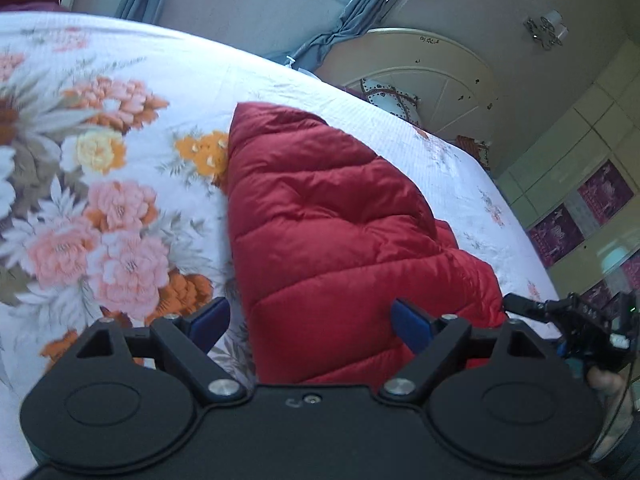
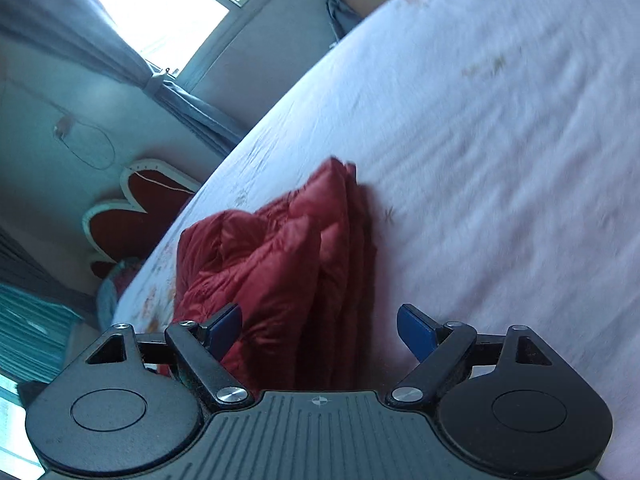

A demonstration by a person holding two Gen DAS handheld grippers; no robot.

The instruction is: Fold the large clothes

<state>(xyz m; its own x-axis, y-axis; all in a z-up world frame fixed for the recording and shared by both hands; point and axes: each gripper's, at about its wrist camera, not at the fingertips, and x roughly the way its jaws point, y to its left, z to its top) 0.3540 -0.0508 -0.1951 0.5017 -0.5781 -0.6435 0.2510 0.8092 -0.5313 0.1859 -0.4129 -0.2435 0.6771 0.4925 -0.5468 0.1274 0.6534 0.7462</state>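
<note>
A red quilted puffer jacket (image 1: pixel 332 236) lies folded into a thick bundle on the floral bed sheet (image 1: pixel 120 140). My left gripper (image 1: pixel 312 322) is open and empty just above the jacket's near end, blue pads (image 1: pixel 210 318) spread wide. In the right wrist view the same jacket (image 2: pixel 280 264) shows as stacked folded layers on the white sheet (image 2: pixel 480 140). My right gripper (image 2: pixel 320 330) is open and empty over the jacket's near edge. The right gripper also shows at the right edge of the left wrist view (image 1: pixel 592 320).
The bed's cream headboard (image 1: pixel 424 68) with pillows stands at the far end. A window with blue-grey curtains (image 1: pixel 344 20) is behind the bed. A red heart-shaped cushion (image 2: pixel 136 212) lies beyond the bed edge. Tiled wall (image 1: pixel 580 200) is at the right.
</note>
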